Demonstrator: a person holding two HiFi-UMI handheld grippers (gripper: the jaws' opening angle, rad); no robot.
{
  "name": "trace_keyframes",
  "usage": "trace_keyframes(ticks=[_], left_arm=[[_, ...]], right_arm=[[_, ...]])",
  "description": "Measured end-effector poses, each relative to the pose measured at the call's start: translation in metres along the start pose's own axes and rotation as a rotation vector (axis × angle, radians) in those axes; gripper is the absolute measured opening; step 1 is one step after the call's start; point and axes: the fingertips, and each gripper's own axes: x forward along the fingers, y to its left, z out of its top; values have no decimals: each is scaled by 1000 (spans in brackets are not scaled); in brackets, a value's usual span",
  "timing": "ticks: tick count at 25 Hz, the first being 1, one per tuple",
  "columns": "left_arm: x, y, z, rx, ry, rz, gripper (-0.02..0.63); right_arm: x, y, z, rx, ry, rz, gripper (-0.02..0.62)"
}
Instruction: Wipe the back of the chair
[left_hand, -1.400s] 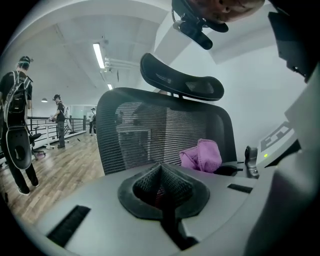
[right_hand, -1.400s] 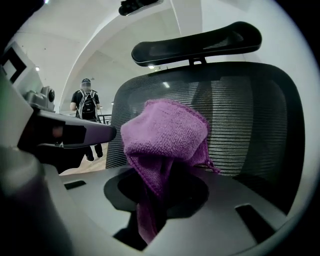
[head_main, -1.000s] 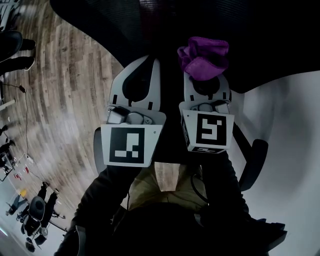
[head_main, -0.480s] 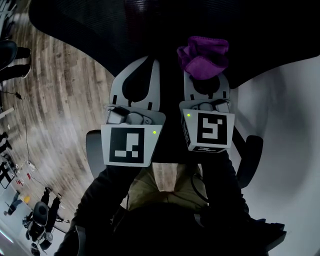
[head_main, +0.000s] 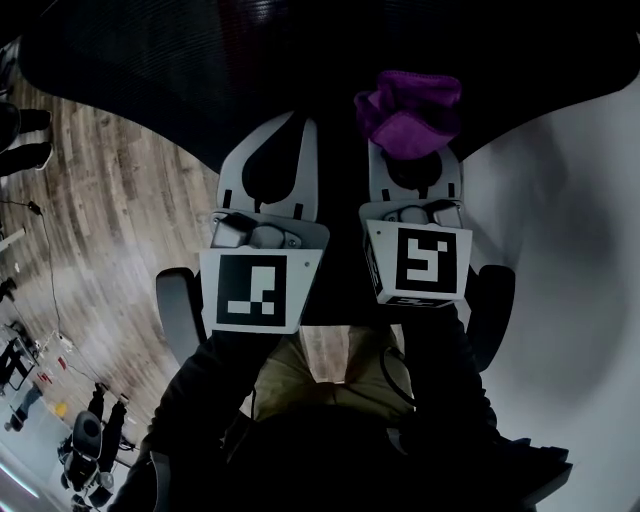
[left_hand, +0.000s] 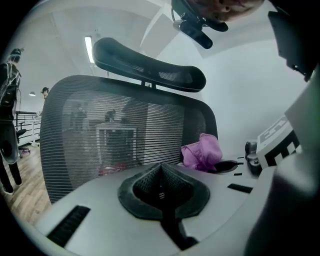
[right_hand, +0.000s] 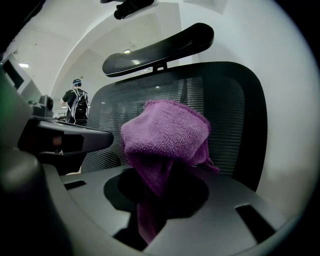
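Note:
The chair's black mesh back (head_main: 300, 55) fills the top of the head view, and its headrest (left_hand: 150, 65) stands above the mesh (left_hand: 100, 140) in the left gripper view. My right gripper (head_main: 410, 142) is shut on a bunched purple cloth (head_main: 408, 112) held up close to the mesh (right_hand: 225, 110); whether the cloth (right_hand: 165, 132) touches it I cannot tell. My left gripper (head_main: 300, 125) hovers beside it to the left, shut and holding nothing (left_hand: 161, 172). From the left gripper's side the cloth (left_hand: 202, 152) shows at the right.
The chair's two armrests (head_main: 172, 310) (head_main: 492, 312) flank my arms. Wood floor (head_main: 100, 200) lies to the left and a pale surface (head_main: 570, 260) to the right. A person (right_hand: 77, 105) stands far behind the mesh, and someone's legs (left_hand: 7, 150) show at the left edge.
The chair has turned under the head view: its back now spans more of the top and both armrests sit level. Both grippers and the cloth keep their places in the view.

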Motion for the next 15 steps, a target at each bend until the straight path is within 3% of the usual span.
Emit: trace_keyframes(ticks=[15], left_arm=[[24,-49,-1,19,4,-55,9]], right_arm=[[-19,-54,-9,32,-1,-54,91]])
